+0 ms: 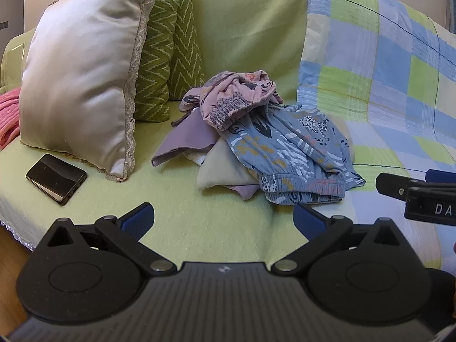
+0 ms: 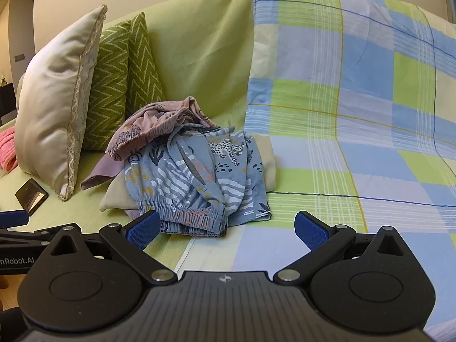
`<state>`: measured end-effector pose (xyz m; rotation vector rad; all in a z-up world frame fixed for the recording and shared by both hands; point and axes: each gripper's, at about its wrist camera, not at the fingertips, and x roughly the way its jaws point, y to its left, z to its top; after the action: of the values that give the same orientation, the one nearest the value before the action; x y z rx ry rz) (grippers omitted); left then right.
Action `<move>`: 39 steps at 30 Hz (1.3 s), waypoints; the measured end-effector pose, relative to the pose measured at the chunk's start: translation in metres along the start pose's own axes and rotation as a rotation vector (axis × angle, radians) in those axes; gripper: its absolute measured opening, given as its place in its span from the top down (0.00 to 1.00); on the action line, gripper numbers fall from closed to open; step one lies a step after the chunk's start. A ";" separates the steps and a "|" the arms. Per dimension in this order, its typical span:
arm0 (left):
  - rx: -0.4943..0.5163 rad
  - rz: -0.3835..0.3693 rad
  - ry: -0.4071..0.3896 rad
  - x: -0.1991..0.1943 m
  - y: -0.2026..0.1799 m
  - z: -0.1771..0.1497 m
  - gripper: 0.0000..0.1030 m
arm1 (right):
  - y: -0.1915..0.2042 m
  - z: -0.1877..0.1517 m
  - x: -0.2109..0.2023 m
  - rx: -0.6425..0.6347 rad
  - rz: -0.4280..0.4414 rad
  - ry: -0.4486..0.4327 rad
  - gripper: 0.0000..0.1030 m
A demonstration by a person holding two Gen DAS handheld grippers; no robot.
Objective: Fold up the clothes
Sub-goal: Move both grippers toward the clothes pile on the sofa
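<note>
Green sofa cover (image 1: 199, 228) bore our heap of clothes (image 2: 188, 168) just right of the cushions (image 1: 85, 71), unfolded, so with both grippers (image 1: 223, 221) (image 2: 226, 229) spread empty, we judged lifting the blue shorts (image 1: 296, 154) singly wisest.

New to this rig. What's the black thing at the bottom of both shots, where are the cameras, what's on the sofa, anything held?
No robot arm here: a person carries a two-finger gripper in each hand, with a fisheye camera on each looking forward along its fingers. The black shape is the gripper itself. One picture is from the left gripper, the other from the right gripper. Both are open and hold nothing. On the sofa lies an unfolded pile: blue patterned shorts, a pink patterned garment on top, and plain lilac and beige pieces underneath. Beside it are a cream pillow, a green zigzag cushion, a phone and a checked sheet.
</note>
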<state>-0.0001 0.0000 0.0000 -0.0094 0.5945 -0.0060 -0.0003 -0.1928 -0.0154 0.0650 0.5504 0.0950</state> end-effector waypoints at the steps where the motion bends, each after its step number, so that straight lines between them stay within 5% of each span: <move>1: 0.003 0.001 -0.001 0.000 0.000 0.000 0.01 | 0.000 0.000 0.000 0.001 0.001 -0.001 0.00; 39: 0.097 0.053 0.043 0.009 -0.010 0.000 0.01 | 0.000 0.000 0.000 0.003 -0.009 0.005 0.00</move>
<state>0.0071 -0.0105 -0.0044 0.1008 0.6366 0.0159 -0.0001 -0.1928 -0.0158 0.0653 0.5560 0.0858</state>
